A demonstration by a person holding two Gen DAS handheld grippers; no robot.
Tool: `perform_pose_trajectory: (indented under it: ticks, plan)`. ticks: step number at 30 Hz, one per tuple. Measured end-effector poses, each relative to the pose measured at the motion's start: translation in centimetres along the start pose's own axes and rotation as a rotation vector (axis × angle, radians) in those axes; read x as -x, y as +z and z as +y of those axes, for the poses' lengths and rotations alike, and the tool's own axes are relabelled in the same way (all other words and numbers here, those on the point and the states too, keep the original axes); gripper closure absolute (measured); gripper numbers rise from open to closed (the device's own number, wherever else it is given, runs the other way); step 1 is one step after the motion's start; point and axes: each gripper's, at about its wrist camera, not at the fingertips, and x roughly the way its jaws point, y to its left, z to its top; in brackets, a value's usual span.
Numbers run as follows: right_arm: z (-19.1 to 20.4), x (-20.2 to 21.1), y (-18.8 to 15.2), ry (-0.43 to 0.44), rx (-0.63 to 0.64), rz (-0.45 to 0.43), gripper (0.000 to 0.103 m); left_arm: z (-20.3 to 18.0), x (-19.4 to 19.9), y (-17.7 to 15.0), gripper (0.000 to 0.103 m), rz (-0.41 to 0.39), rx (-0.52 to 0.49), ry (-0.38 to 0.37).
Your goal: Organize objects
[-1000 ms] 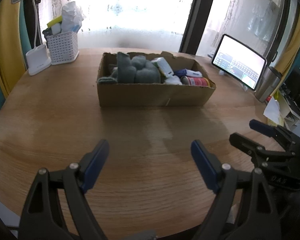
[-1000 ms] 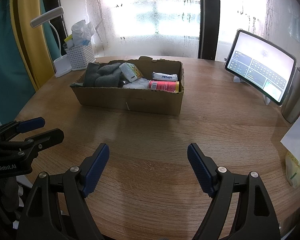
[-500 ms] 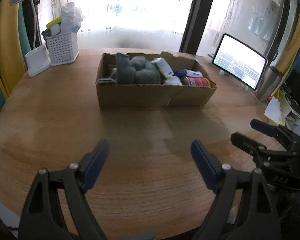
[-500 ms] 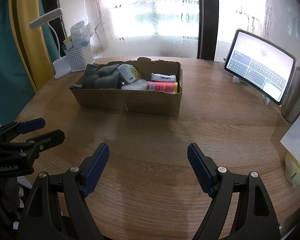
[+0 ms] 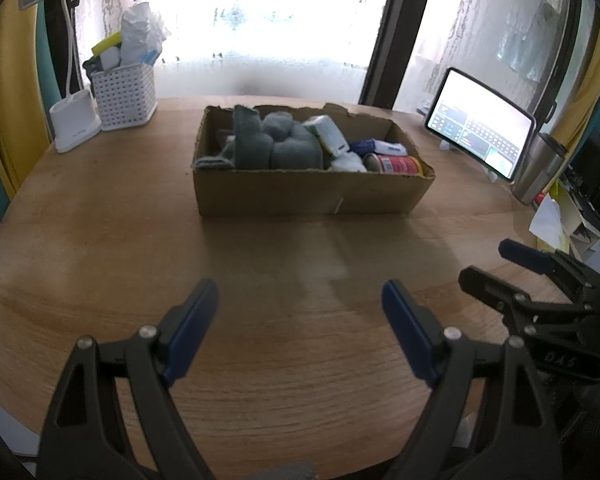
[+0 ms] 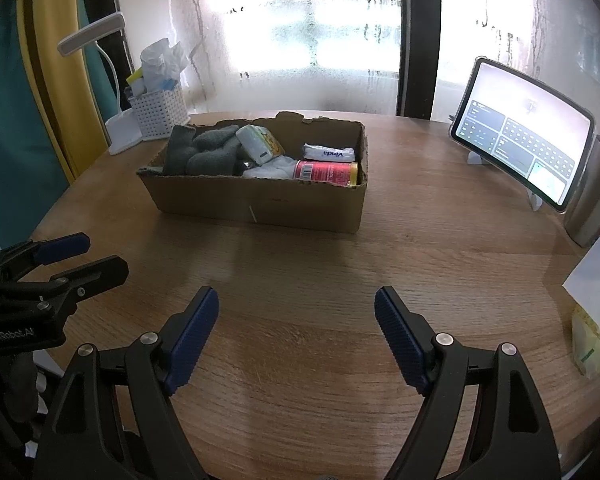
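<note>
**Both tools spread, box ahead**

Your left tool [image 5: 300,312] hangs over the bare tabletop [image 5: 100,248] with its jaws spread and nothing between them. Your right tool [image 6: 296,312] is spread and empty too, just beside the left. Well ahead of both sits the box [image 6: 260,204], holding grey socks [image 6: 208,152], a white-and-yellow pack [image 6: 260,144], a tissue pack [image 6: 329,153] and a red can [image 6: 325,172]. Behind it to the left stand a basket [image 5: 123,96] and lamp [image 5: 73,124]; to the right, a tablet [image 6: 524,152].

The lower part of the red can [image 5: 396,166] is hidden behind the cardboard box's [image 5: 300,196] near wall, and the steel tumbler [image 6: 592,208] at 3 o'clock is cut off by the frame edge.
</note>
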Motion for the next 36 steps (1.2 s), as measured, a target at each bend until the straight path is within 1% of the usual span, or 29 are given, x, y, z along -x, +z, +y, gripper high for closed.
perform_pose_trajectory:
  ticks: [13, 21, 28, 36]
  plan:
    - [0.12, -0.34, -0.05, 0.003, 0.000, 0.007, 0.020, -0.01, -0.11, 0.06, 0.018, 0.002, -0.006, 0.014]
    - [-0.04, -0.43, -0.03, 0.005, -0.004, 0.005, 0.020, -0.08, -0.34, 0.00, 0.018, 0.011, -0.009, 0.010]
    - [-0.12, -0.46, -0.03, 0.006, -0.006, 0.006, 0.020, -0.10, -0.04, 0.23, 0.018, -0.007, -0.006, 0.008]
    - [-0.13, -0.49, -0.01, 0.006, -0.006, 0.007, 0.020, -0.27, -0.16, 0.23, 0.018, -0.006, -0.015, 0.013]
